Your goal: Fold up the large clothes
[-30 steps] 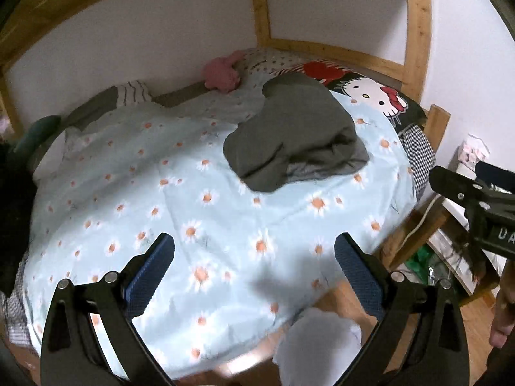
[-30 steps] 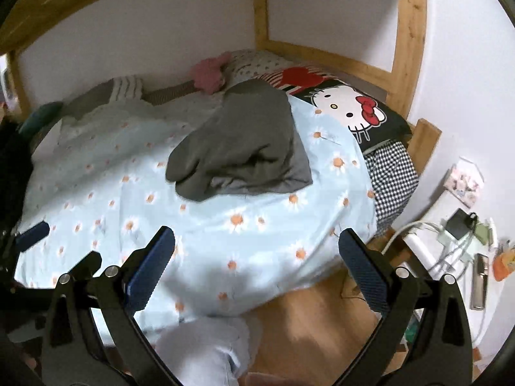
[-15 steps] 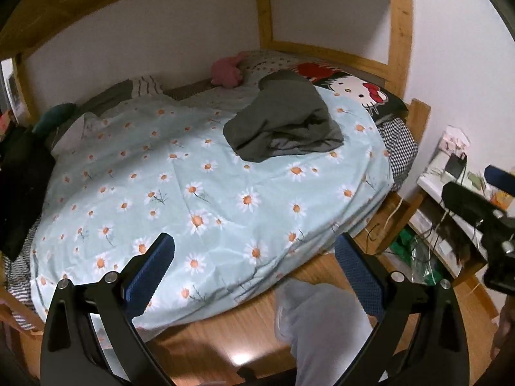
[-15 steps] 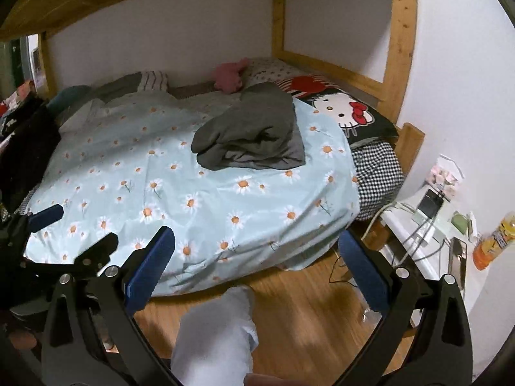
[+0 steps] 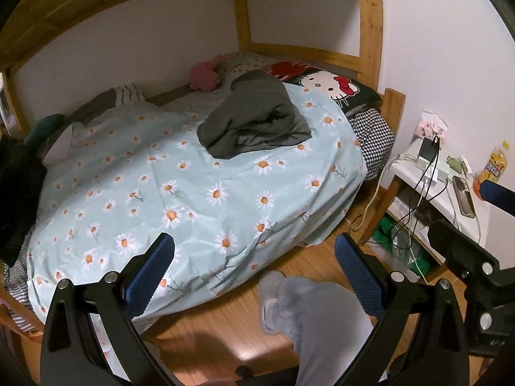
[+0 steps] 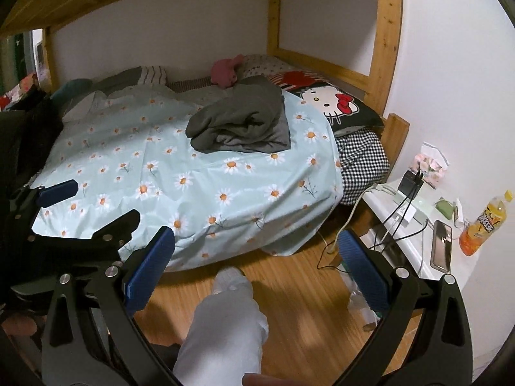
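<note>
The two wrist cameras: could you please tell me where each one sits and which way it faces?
Left wrist: on the left gripper, open, facing the bed's daisy duvet; the right gripper and a grey trouser leg show.
Right wrist: on the right gripper, open, facing the same bed; the left gripper shows at left.
Shared: the grey garment, the cat pillow, the bedside shelf.

Little can be read here. The orange drink bottle on the white side table carries a label with dark lettering, too blurred to make out. The black pillow, at the head of the bed beyond that table, bears a cartoon white cat face with a red bow, without lettering.
</note>
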